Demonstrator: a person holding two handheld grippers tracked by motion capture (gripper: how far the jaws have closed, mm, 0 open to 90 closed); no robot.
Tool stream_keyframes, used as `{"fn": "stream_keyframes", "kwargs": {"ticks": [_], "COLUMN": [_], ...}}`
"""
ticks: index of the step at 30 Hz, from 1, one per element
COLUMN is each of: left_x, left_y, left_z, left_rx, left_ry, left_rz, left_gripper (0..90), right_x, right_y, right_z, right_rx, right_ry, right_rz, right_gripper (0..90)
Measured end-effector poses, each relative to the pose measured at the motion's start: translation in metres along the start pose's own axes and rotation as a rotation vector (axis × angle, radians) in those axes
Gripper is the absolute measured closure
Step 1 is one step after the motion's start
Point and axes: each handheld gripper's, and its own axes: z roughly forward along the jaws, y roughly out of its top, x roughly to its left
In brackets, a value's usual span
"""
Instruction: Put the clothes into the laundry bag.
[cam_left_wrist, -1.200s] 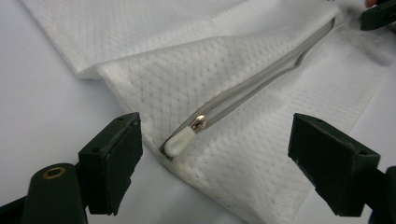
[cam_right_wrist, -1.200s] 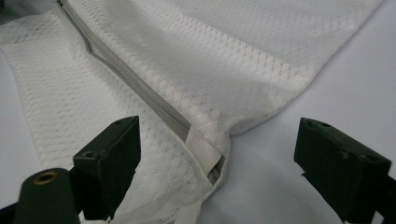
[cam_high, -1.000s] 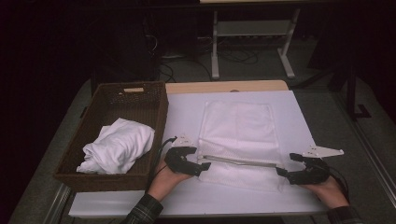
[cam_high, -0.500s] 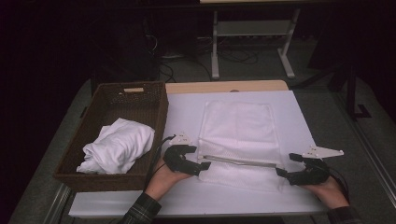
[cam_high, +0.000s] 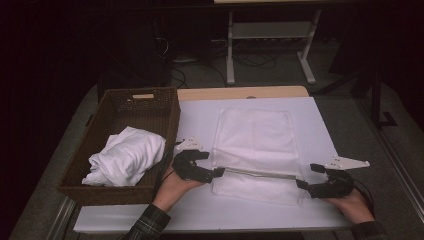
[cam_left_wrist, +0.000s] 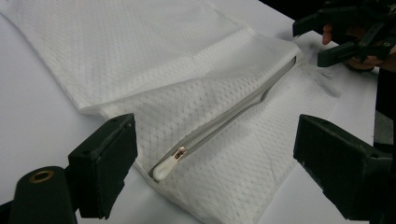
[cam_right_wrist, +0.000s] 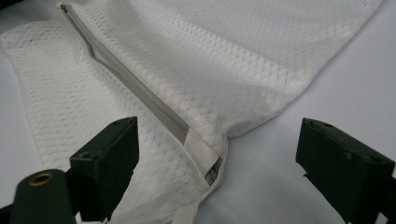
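Note:
A white mesh bag (cam_high: 256, 145) lies flat on the white table sheet (cam_high: 200, 115), and its grey zipper (cam_high: 257, 173) runs across near the front edge. In the left gripper view my left gripper (cam_left_wrist: 219, 172) is open, its jaws wide apart on either side of the zipper pull (cam_left_wrist: 167, 164) without touching it. The same gripper (cam_high: 216, 173) sits at the zipper's left end in the high view. My right gripper (cam_right_wrist: 215, 172) is open too, straddling the zipper's tape end (cam_right_wrist: 201, 153). In the high view this gripper (cam_high: 306, 176) is at the bag's front right corner.
A brown wicker basket (cam_high: 145, 102) stands at the left of the table with a bundled white cloth (cam_high: 127, 157) inside. The wooden table edge (cam_high: 240, 92) runs behind the sheet. Beyond it, on the dark floor, stands a metal frame (cam_high: 270, 35).

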Motion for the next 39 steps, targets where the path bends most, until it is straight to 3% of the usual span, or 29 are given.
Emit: {"fn": "stream_keyframes", "kwargs": {"ticks": [10,23,25,27,33,39], "left_x": [0.000,-0.003,-0.004,-0.003,0.000,0.005], "left_y": [0.010,0.026,0.029,0.031,0.034,0.040], "left_z": [-0.003,-0.011,-0.012,-0.013,-0.014,-0.016], "left_rx": [0.000,-0.001,0.000,0.004,0.012,0.014], "left_ry": [-0.008,-0.065,-0.089,-0.085,-0.112,-0.106], "left_rz": [0.015,0.056,0.085,0.099,0.105,0.118], "left_gripper": [13.1,13.2,13.5,13.7,13.7,13.9], "right_x": [0.000,0.001,0.001,0.001,0.001,0.001], "right_y": [0.000,0.000,0.000,0.000,0.000,-0.001], "right_z": [-0.002,-0.004,-0.004,-0.004,-0.005,-0.003], "right_rx": [-0.013,-0.028,-0.027,-0.030,-0.035,-0.042], "right_ry": [0.007,-0.001,-0.002,-0.002,0.000,0.002], "right_rz": [-0.003,-0.002,-0.002,-0.004,-0.005,0.009], "right_gripper": [12.4,12.3,12.3,12.2,11.8,11.5]}}
